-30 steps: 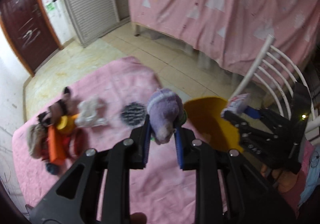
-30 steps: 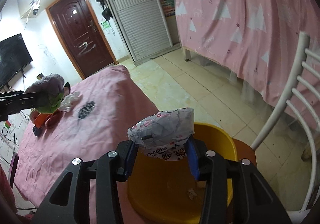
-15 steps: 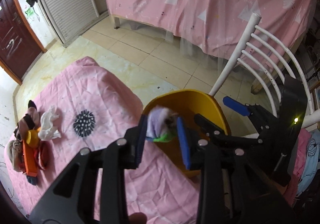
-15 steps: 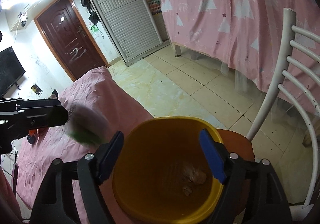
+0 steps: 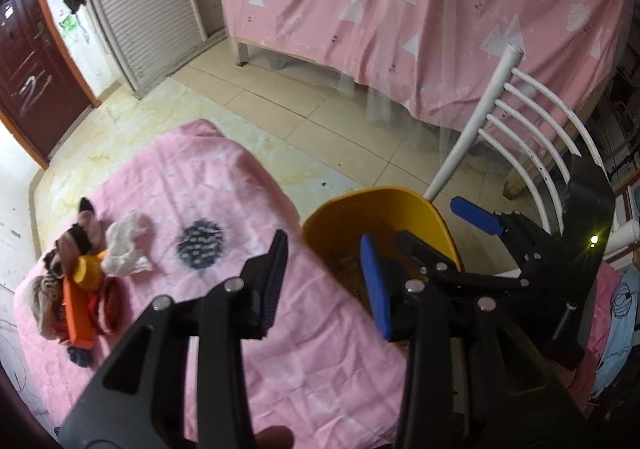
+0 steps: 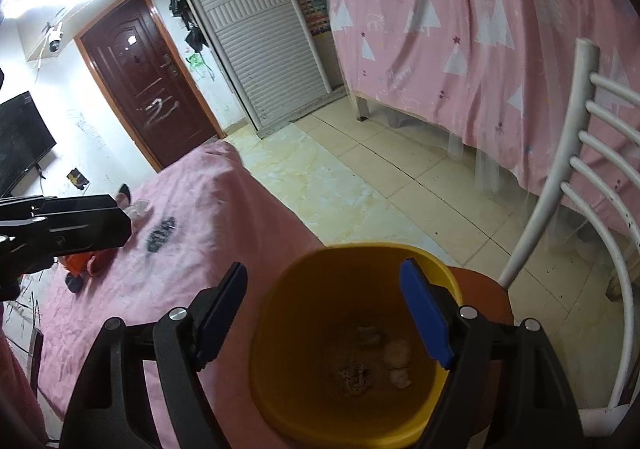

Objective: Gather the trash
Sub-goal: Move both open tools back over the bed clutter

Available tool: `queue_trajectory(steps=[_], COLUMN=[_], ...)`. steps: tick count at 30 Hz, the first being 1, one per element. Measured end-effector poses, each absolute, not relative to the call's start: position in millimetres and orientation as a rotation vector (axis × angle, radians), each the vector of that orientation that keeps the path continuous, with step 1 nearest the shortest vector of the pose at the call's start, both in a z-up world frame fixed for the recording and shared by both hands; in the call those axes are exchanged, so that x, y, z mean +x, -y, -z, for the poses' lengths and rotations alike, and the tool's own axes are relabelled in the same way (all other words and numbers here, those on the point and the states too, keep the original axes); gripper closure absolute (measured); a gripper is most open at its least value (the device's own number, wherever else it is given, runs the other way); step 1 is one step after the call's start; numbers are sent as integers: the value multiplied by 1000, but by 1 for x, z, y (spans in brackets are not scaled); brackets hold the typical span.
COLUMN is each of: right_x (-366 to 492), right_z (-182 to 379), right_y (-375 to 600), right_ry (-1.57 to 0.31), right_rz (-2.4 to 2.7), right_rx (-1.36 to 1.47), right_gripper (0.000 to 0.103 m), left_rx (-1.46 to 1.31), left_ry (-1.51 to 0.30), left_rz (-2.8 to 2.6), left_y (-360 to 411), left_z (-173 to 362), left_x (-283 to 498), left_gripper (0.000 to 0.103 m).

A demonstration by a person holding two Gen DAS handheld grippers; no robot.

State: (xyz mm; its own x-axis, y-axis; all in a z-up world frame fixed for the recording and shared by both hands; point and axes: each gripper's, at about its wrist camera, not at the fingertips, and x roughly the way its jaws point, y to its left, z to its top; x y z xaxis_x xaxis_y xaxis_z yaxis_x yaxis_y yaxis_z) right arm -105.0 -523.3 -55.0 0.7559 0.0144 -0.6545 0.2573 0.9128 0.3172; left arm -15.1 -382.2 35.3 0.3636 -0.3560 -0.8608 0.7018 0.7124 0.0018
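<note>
Both tools empty over the yellow bin, trash dropped inside.

The left tool (image 5: 322, 281) sits at the bin (image 5: 404, 197) rim; its jaws have just been opening, partly apart, nothing between them. The right tool (image 6: 324, 315) hangs wide open above the bin, holding nothing. Crumpled scraps (image 6: 374, 359) lie at the bin's bottom. On the pink tabletop (image 5: 208, 177) a white wad (image 5: 126, 245) rests beside a toy pile (image 5: 72, 289). The drop step looks finished; next likely calls for reaching left to grip the wad.
</note>
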Motion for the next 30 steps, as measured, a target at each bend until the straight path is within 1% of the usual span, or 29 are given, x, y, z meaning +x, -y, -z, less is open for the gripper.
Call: queue_trajectory(steps=[8,11,12,20,30], right_x=[-74,-59,-55,-17,27], right_z=[29,21,19,8,8], right_y=[473,449,444,392,347], right_ry=[-699,-706,-708,-728,-767], right_rz=[62,37,28,-34,-108], right_rx=[335,300,291,220,175], right_gripper=[31,31,31,31,31], left_rx=[344,331,325,279,237], left_ry=[-945,-937,-936,-934,-976], left_rz=[601,547,530,386,257], left_y=[319,291,282,206,137], left_z=[-56,-59,-60,-68,-60], left_x=[10,23,28,67,106], left_gripper=[67,61,61,60,60])
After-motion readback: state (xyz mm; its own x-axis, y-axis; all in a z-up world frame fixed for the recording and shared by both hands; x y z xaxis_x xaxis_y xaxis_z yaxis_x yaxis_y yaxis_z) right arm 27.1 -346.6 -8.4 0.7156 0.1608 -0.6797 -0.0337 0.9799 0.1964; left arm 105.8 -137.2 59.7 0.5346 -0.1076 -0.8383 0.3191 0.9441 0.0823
